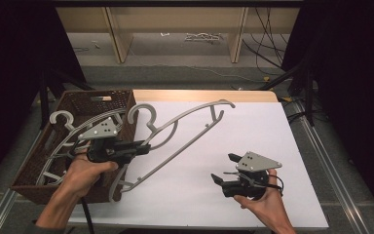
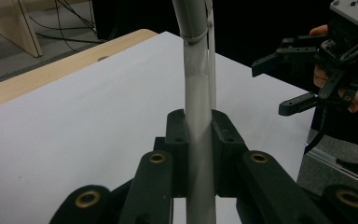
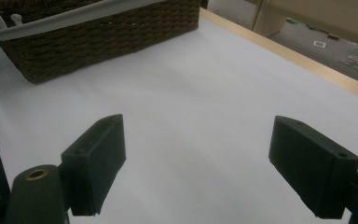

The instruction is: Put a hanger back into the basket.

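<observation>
In the high view the left gripper (image 1: 143,146), at centre left of the frame, has its fingers pinching the lower bar of a grey plastic clothes hanger (image 1: 185,130). The hanger stretches from the right wall of the brown woven wicker basket (image 1: 29,178) up toward the frame's middle, with its hook near the basket's upper right corner. The left gripper view confirms the grip: the grey bar (image 2: 198,121) runs straight up between the two black fingers (image 2: 176,140), which press on it from both sides. I judge the hanger to be mostly lifted out of the basket and over the white-covered bench (image 1: 253,146), but not yet laid down flat. At least one more grey hanger (image 1: 61,119) remains inside the basket at the left of the frame, so the unloading looks only partly done. The right gripper (image 1: 224,168) hovers at lower right, its fingers (image 3: 95,158) spread wide over bare white surface, holding nothing.
</observation>
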